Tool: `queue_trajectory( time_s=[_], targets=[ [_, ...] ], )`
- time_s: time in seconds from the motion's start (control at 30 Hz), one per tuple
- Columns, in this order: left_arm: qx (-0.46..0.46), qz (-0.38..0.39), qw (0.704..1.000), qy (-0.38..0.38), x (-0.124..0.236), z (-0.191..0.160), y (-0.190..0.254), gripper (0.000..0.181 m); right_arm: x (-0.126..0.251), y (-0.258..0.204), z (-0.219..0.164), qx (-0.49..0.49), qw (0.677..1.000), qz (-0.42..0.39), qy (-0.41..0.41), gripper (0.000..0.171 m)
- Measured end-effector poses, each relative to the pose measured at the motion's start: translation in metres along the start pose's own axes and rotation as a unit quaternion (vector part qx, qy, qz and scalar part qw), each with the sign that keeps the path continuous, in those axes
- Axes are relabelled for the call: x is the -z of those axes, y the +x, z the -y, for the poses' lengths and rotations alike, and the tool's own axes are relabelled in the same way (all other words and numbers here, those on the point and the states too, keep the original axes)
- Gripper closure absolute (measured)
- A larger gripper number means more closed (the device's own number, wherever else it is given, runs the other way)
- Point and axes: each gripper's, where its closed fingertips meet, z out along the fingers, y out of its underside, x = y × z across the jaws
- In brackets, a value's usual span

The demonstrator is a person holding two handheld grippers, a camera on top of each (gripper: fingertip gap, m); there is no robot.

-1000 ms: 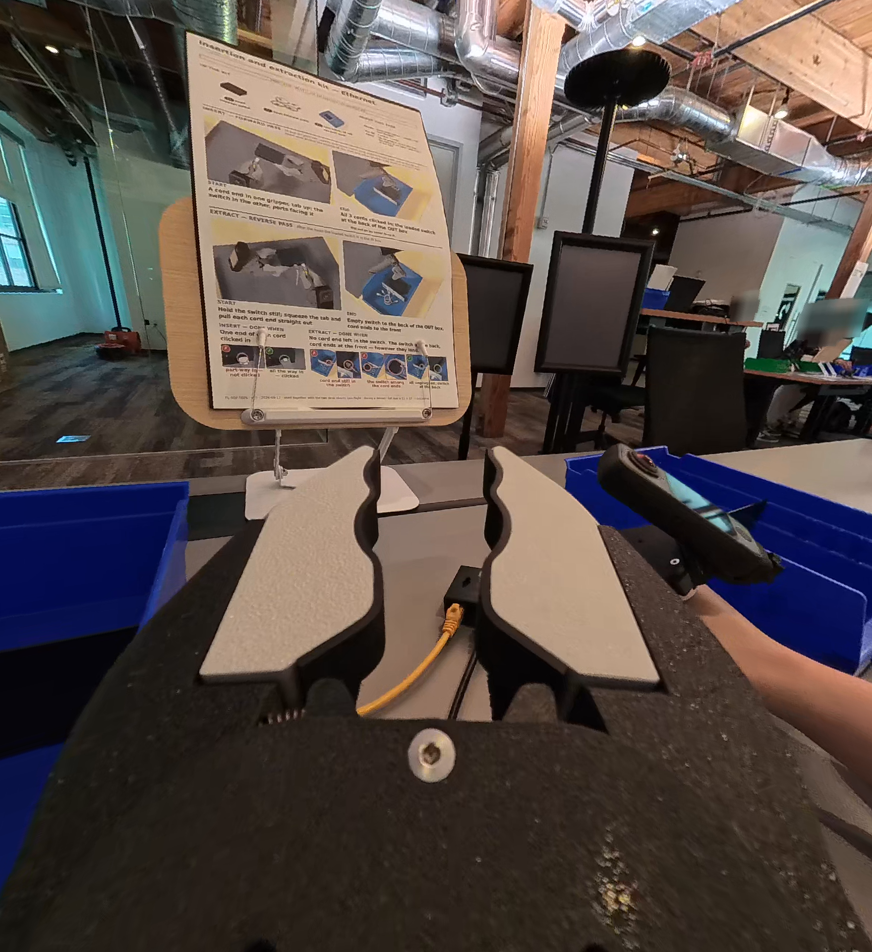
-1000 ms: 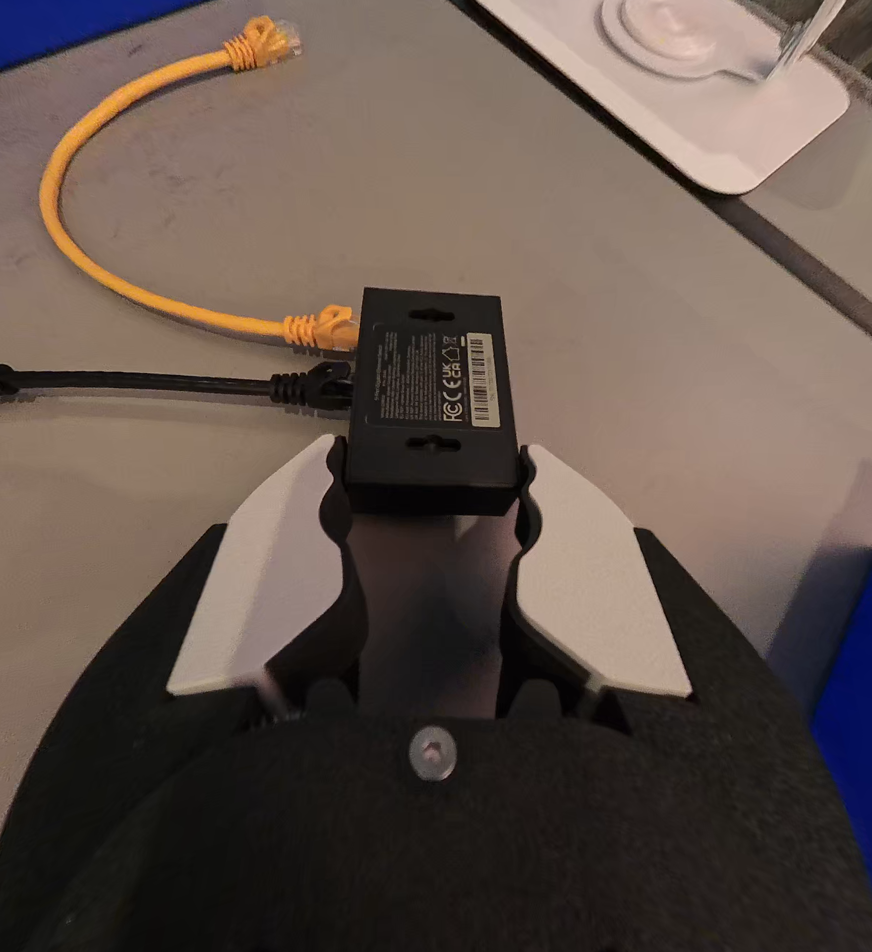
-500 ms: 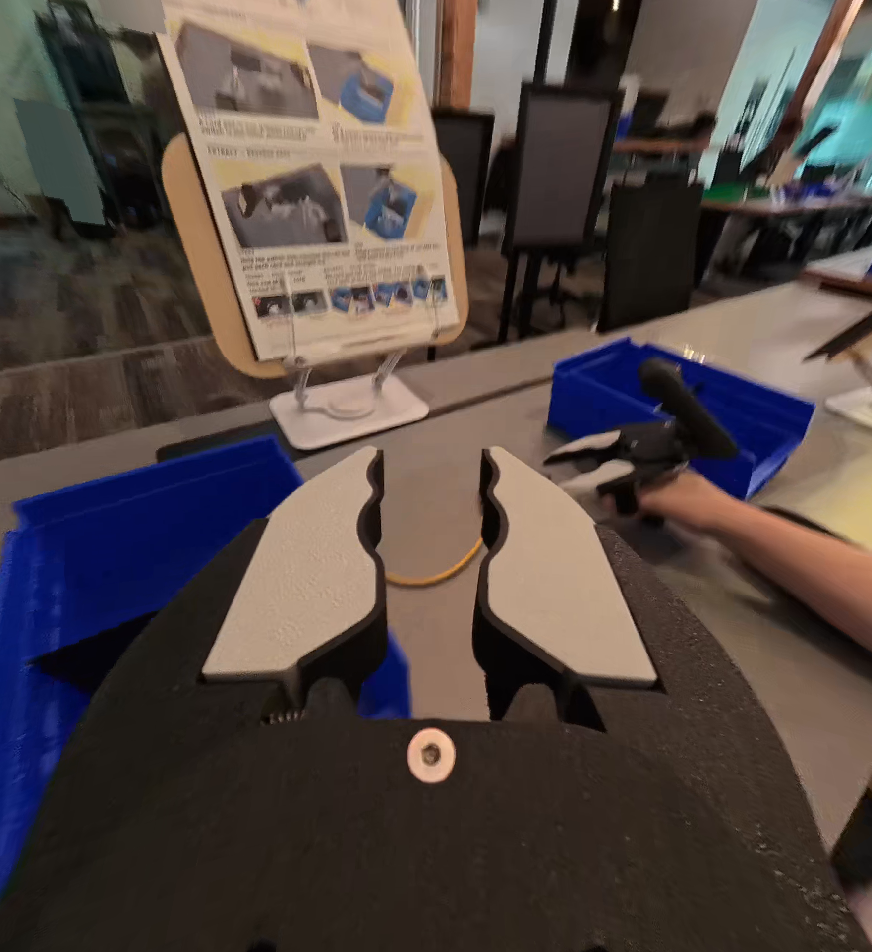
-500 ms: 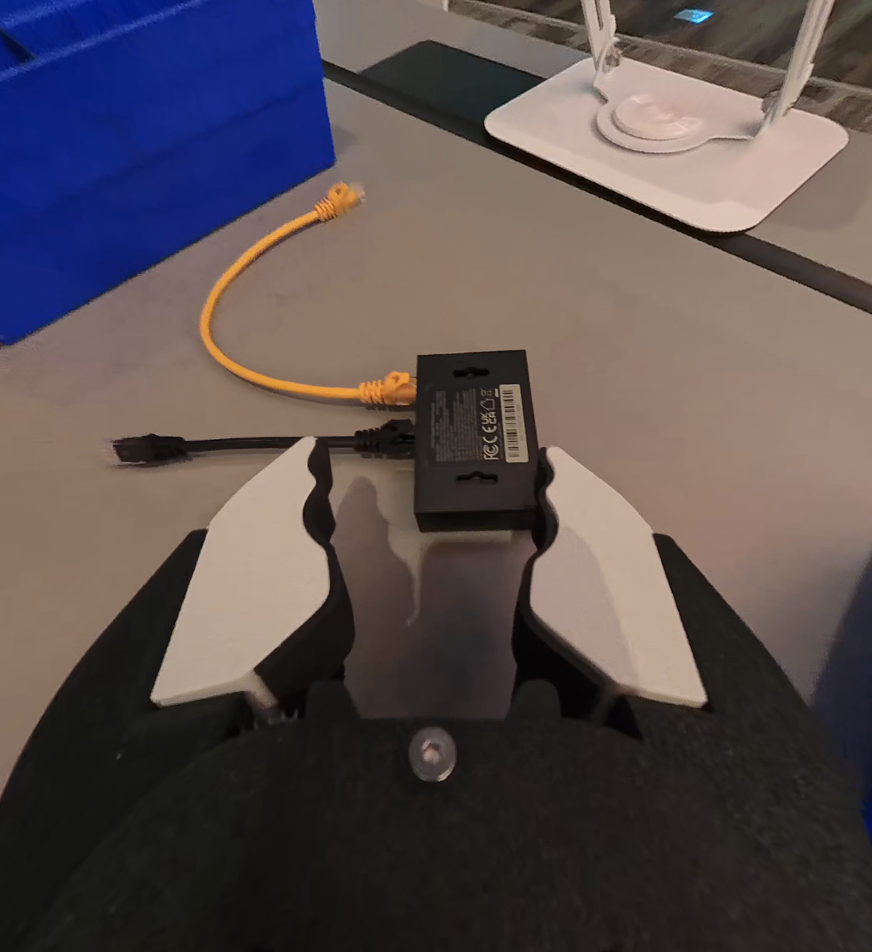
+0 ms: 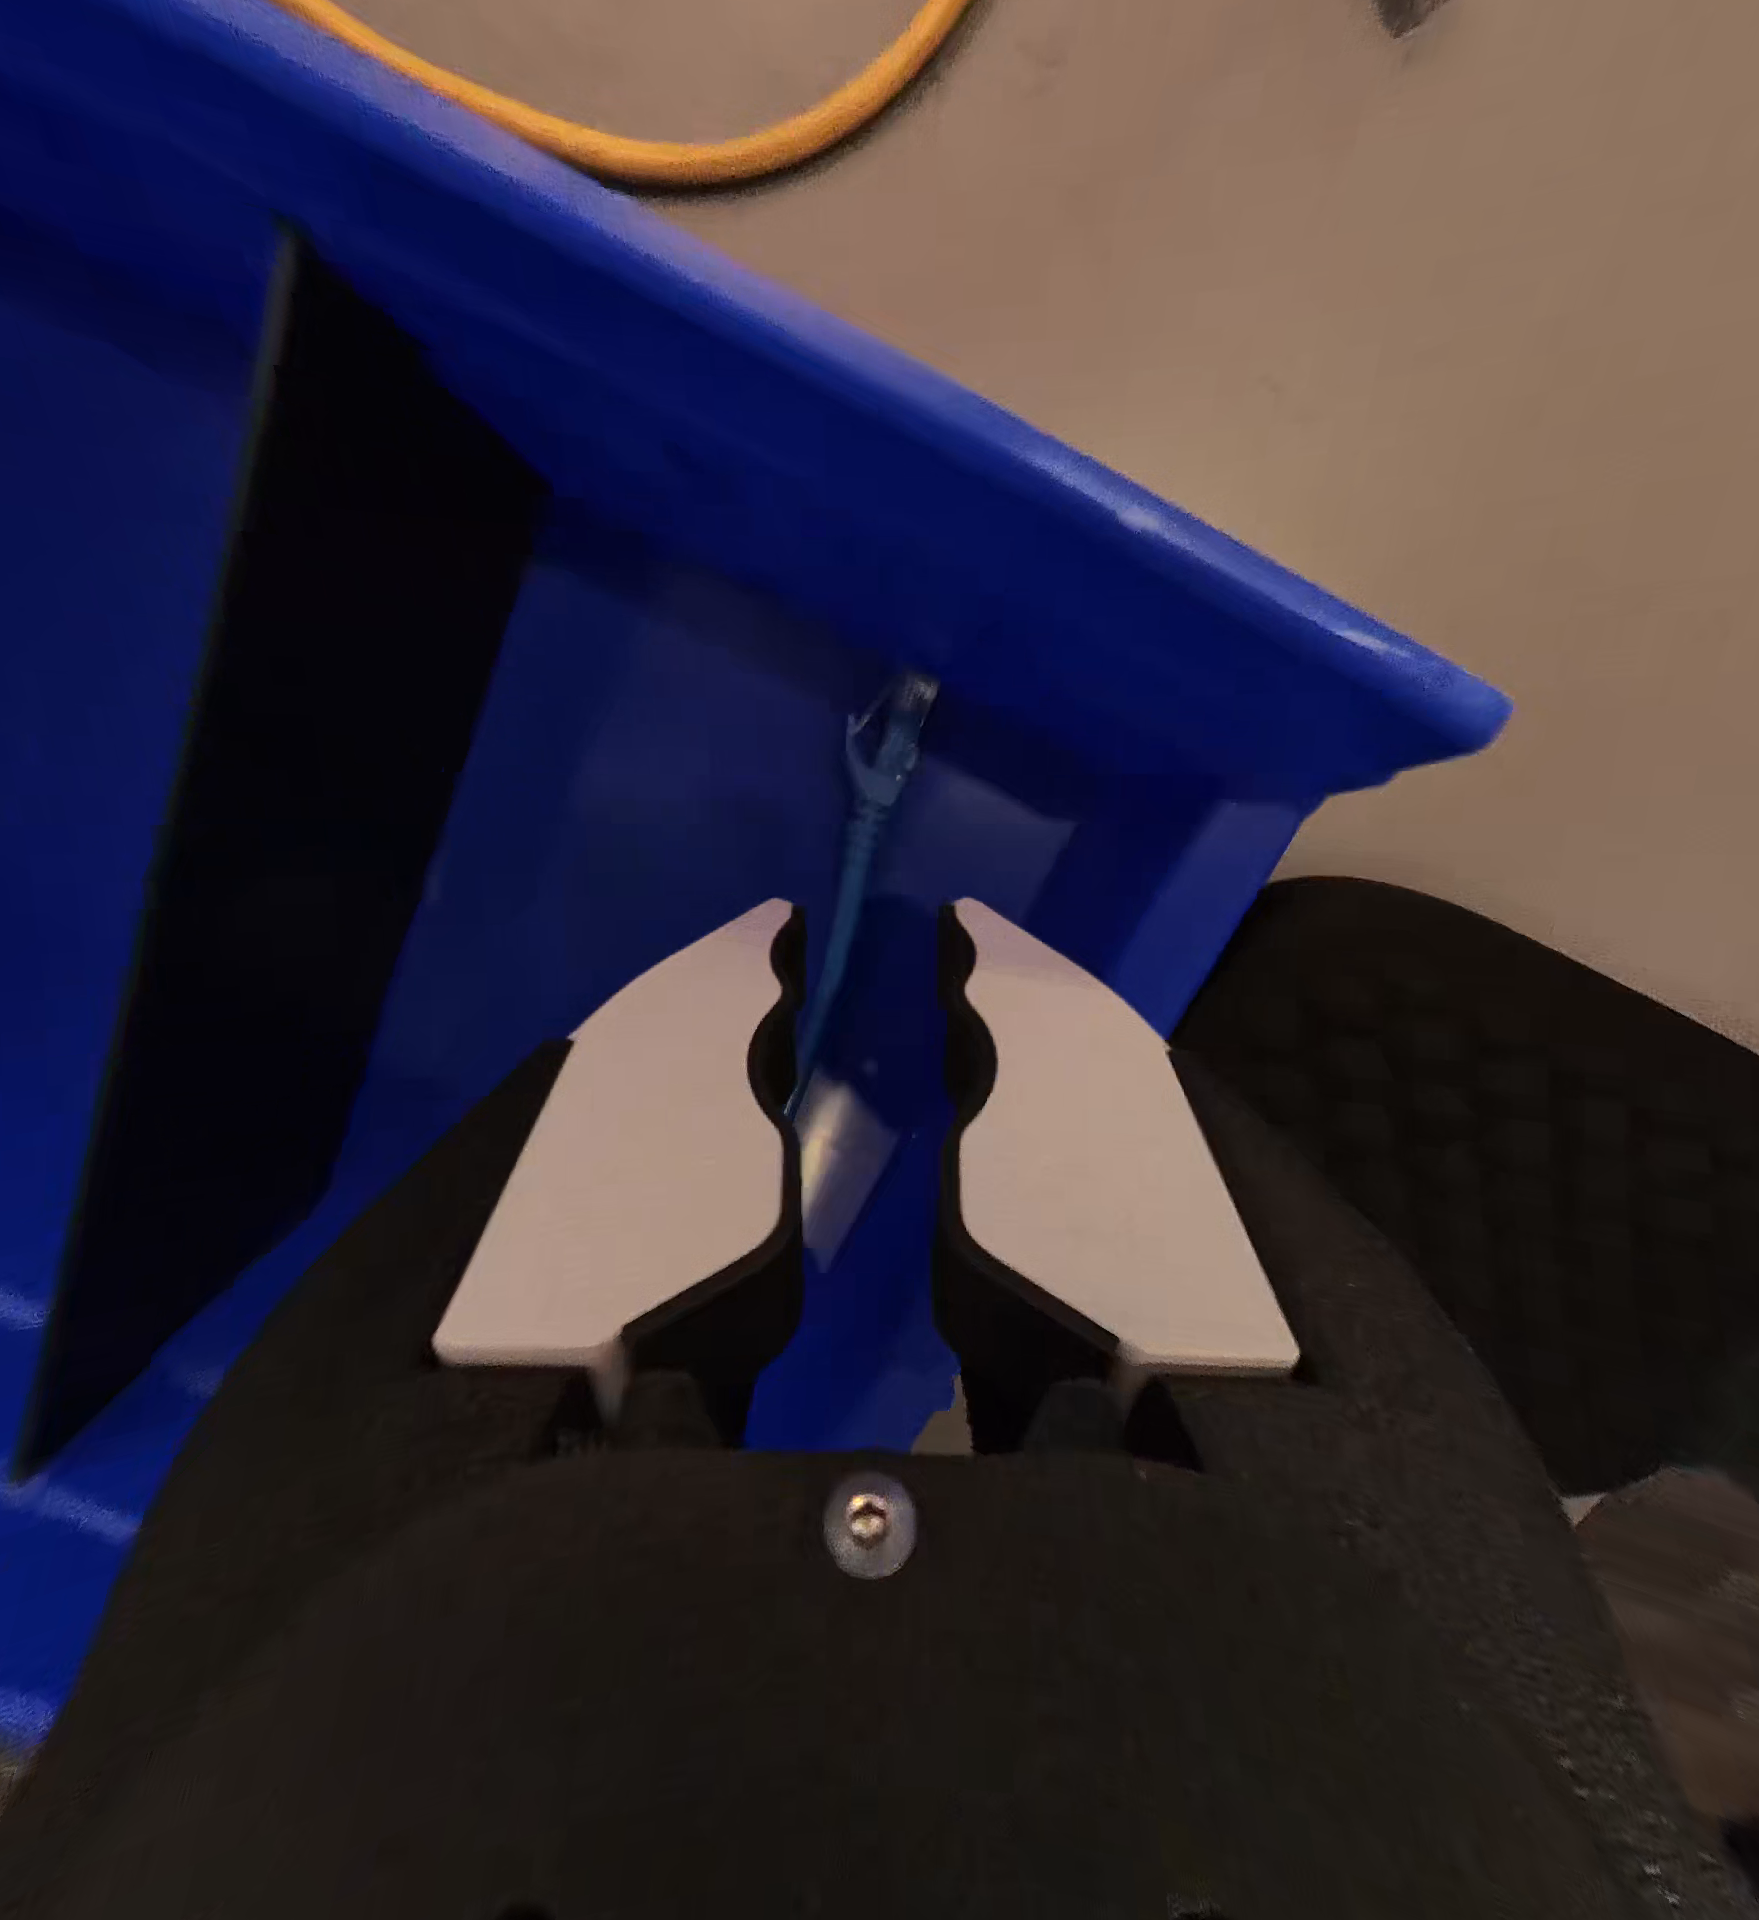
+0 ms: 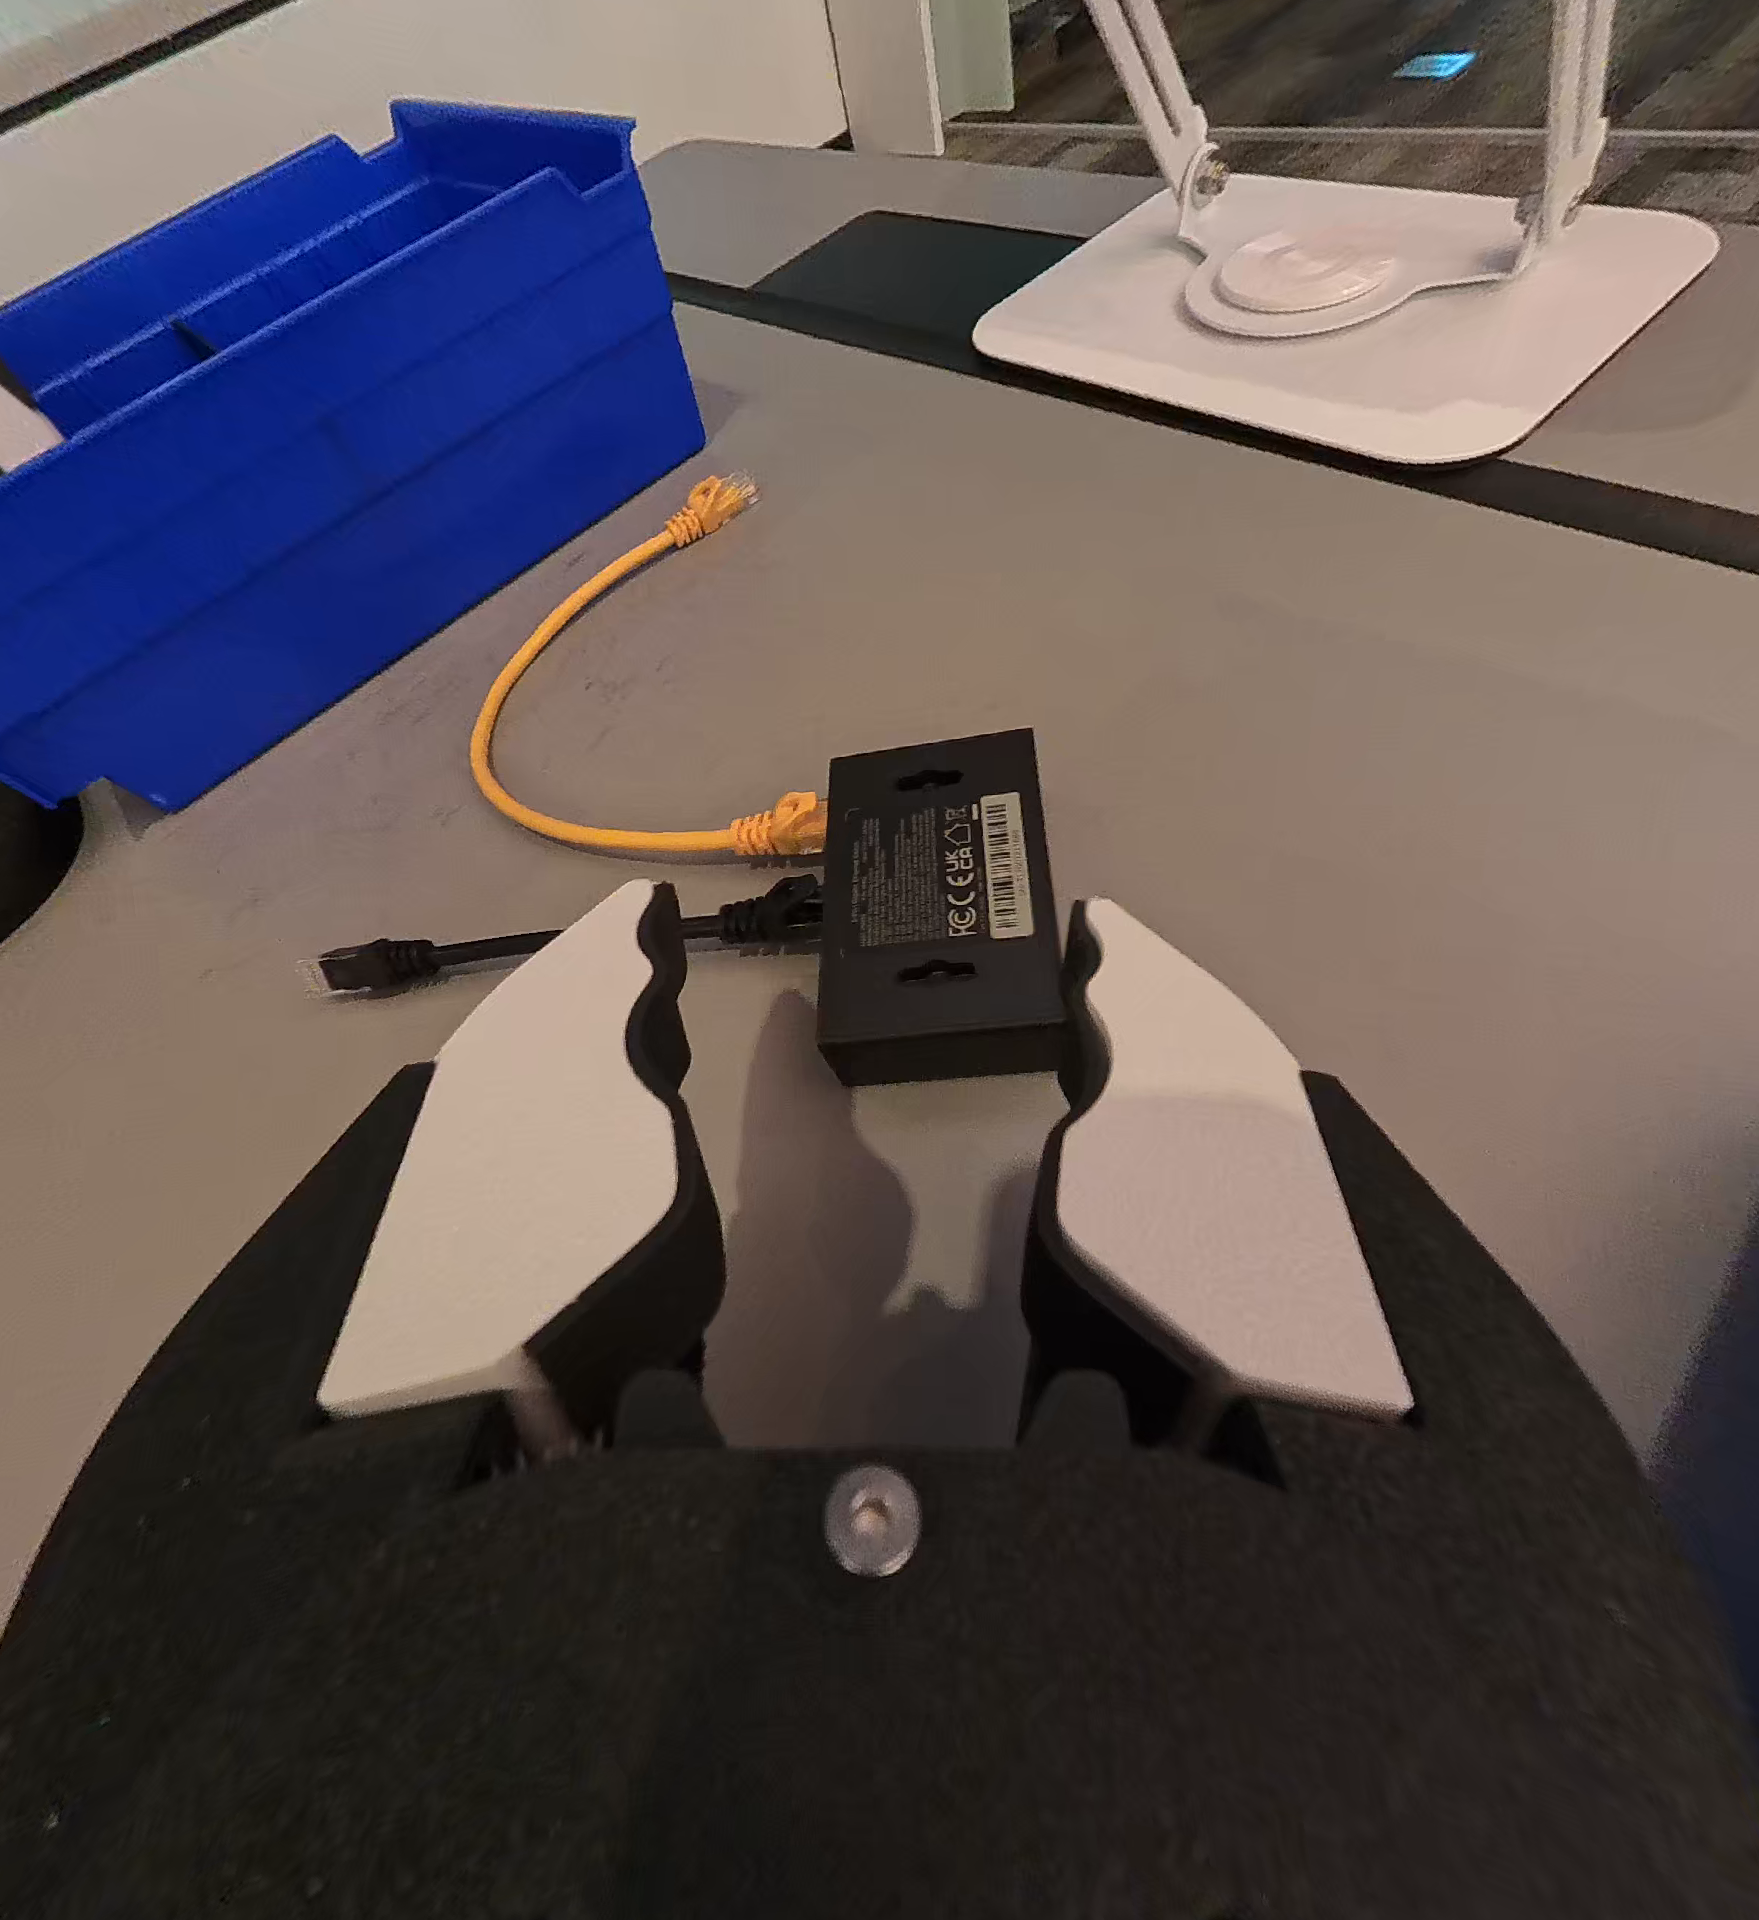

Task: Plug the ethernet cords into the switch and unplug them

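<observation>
My right hand-held gripper (image 6: 870,935) has let go of the switch (image 6: 932,899), now spread behind it on the bench (image 6: 1374,831), yellow cord (image 6: 584,727) and black cord (image 6: 501,948) plugged in. My left hand-held gripper (image 5: 870,940), spread, has dipped into the blue bin (image 5: 854,488) around a blue cord (image 5: 859,862), probably the next to plug.

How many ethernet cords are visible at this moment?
3. The yellow cord and the black cord lie on the table, each plugged into the switch; the blue cord lies inside the blue bin. The bin may hide more.
</observation>
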Motion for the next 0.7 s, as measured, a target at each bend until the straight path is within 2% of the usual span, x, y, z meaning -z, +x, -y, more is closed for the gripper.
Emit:
queue_trajectory(
  time_s=[0.27,0.4,0.5,0.6,0.7],
  targets=[
    [-0.021,-0.034,0.998,-0.041,-0.035,-0.011,-0.006,0.157,-0.001,0.005,-0.001,-0.01,1.0,0.002,0.001,0.105],
    [-0.021,-0.024,0.999,-0.044,-0.038,-0.01,-0.011,0.175,-0.001,0.004,-0.002,-0.004,1.0,0.004,-0.005,0.106],
    [-0.02,-0.015,0.999,-0.042,-0.037,-0.012,-0.014,0.175,0.001,0.003,0.0,-0.005,1.0,0.007,-0.001,0.107],
    [-0.017,0.034,0.999,-0.012,-0.016,-0.006,-0.025,0.175,0.003,0.003,0.002,-0.008,1.0,0.01,0.006,0.108],
    [-0.019,0.113,0.993,0.039,0.036,0.016,-0.032,0.176,0.004,0.001,0.006,-0.007,1.0,0.014,0.013,0.109]
  ],
)
